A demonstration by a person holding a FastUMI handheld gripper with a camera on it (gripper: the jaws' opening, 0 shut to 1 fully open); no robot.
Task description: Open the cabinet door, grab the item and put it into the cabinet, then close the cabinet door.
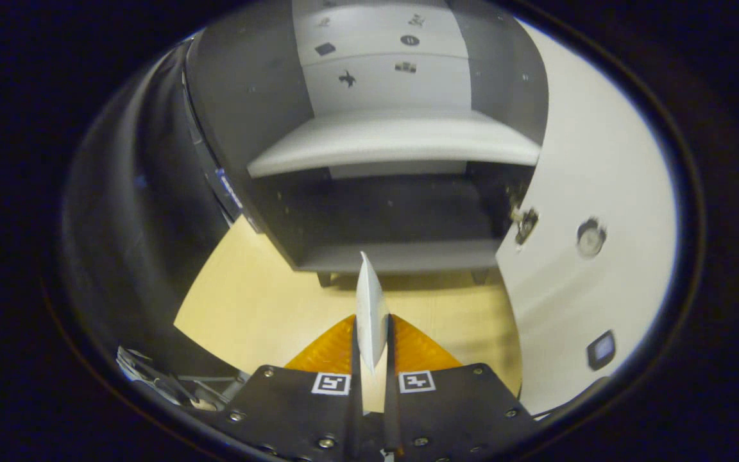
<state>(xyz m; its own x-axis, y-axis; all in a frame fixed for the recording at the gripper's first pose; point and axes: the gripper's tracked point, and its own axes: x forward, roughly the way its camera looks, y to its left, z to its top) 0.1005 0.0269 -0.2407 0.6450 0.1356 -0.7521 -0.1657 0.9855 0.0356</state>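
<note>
Gripper view looks along the gripper (pixel 371 340), whose fingers are nearly together, both pressing a thin white item (pixel 370 308) held edge-on; what it is cannot be told. Beyond lies the tabletop (pixel 247 308), then the cabinet (pixel 382 192) with its door (pixel 591 212) swung open. Below the shelf (pixel 395 144) the inside is dark and hard to read.

Tabletop (pixel 247 308): pale wood-look laminate, smooth, faint grain. Cabinet (pixel 395 147): matt grey-and-white board panels, shelves smooth; door (pixel 600 192) plain white, slight sheen, with a small metal hinge (pixel 526 223). Item (pixel 371 314): thin, white, smooth card-like sheet clamped between the tool (pixel 372 350) fingers.
</note>
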